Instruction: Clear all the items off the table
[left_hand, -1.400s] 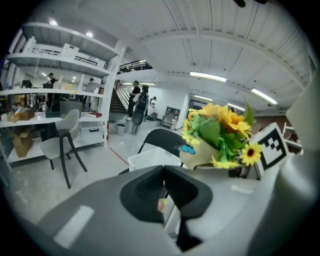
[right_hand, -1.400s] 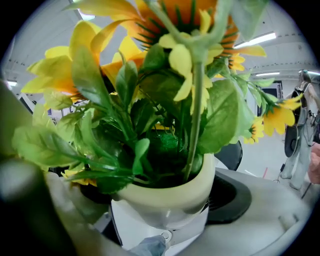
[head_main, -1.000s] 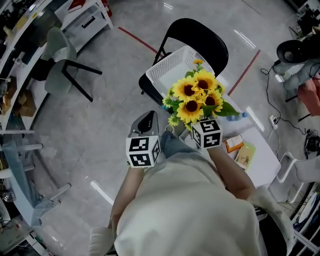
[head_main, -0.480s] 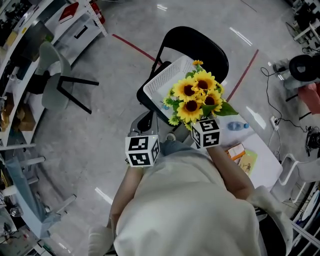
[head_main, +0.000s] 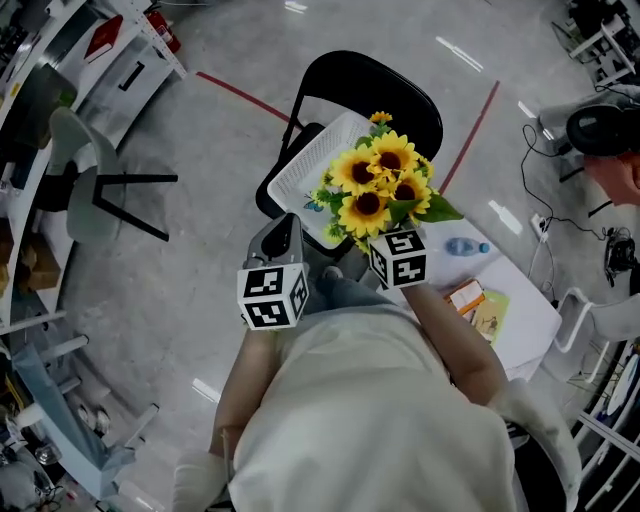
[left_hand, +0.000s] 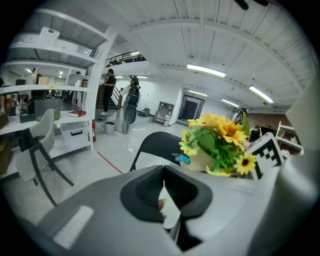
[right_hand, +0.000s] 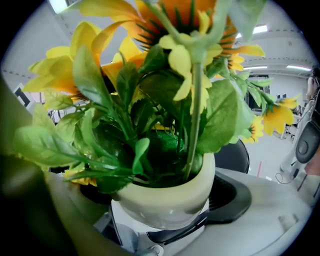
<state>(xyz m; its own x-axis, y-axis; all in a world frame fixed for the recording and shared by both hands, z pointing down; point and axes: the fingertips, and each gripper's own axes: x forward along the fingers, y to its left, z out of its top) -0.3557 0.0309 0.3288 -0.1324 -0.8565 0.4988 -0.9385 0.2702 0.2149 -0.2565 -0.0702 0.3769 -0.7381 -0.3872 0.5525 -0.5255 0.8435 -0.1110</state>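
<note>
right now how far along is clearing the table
Done: nothing I can confirm; the visible part of the white basket on the chair looks bare. In hand: the right gripper has its jaws clamped on the sunflower pot, held up near the basket. Left: a water bottle, an orange box and a green packet lie on the table. The left gripper is shut and empty.

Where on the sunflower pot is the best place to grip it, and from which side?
Grip the cream pot across its round wall under the rim, coming in level from the side. The sunflowers spread wide over the top and block approach from above. The right gripper holds it this way.
</note>
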